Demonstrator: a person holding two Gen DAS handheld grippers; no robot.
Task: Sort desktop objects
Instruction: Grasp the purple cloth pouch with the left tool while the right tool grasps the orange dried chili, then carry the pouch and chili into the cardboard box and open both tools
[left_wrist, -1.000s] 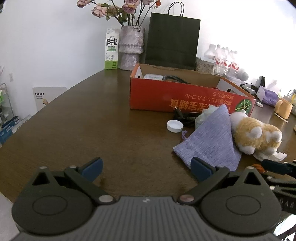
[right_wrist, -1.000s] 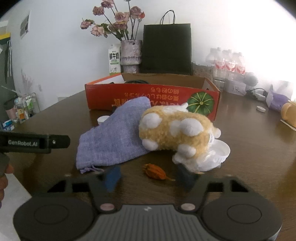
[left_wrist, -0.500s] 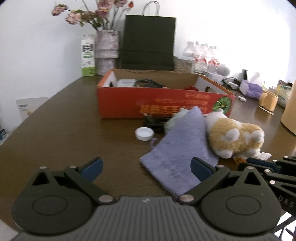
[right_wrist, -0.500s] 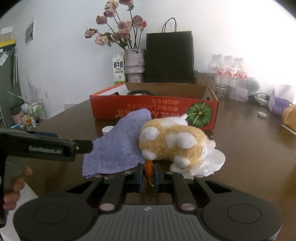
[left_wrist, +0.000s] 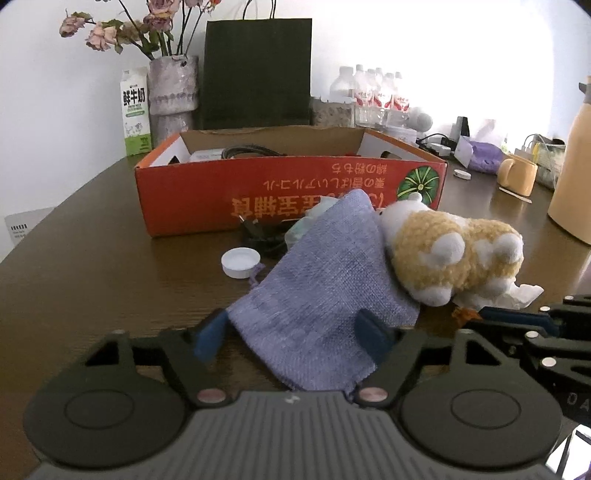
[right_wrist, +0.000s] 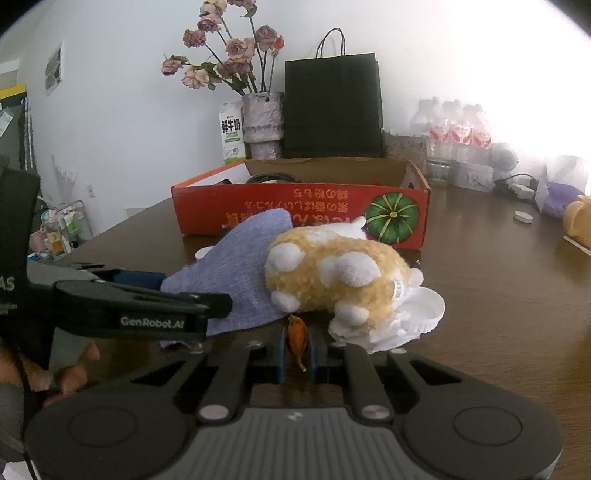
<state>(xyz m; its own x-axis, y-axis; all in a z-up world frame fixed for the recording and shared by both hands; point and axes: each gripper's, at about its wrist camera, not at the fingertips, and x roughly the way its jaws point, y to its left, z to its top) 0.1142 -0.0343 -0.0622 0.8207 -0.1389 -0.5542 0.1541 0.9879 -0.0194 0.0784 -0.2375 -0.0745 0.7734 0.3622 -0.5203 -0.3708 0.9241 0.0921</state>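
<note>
Left gripper (left_wrist: 291, 334): fingers apart, one on each side of the near end of the purple cloth pouch (left_wrist: 321, 295); the jaws have just been closing, and whether the pads already press the fabric cannot be told.
Right gripper (right_wrist: 298, 345): fingers together, clamped on a small orange dried pod (right_wrist: 296, 332) just in front of the plush toy.
Purple cloth pouch: lies flat on the brown table (left_wrist: 110, 266), its far end rising against the red cardboard box (left_wrist: 288, 192), its right edge under the plush toy.
Plush toy (left_wrist: 454, 258): tan and white, on its side, resting on the pouch and on crumpled white paper (left_wrist: 521, 293).
White cap (left_wrist: 240, 261): on the table just left of the pouch, near the box.
Red cardboard box: open-topped, behind the pouch and toy; a black cable (left_wrist: 251, 150) shows inside.
Background: milk carton (left_wrist: 136, 116), vase of dried flowers (left_wrist: 171, 92), black paper bag (left_wrist: 256, 72), water bottles (left_wrist: 369, 92) along the wall.
Person: fingers (right_wrist: 79, 369) wrapped around the left gripper's handle in the right wrist view.
</note>
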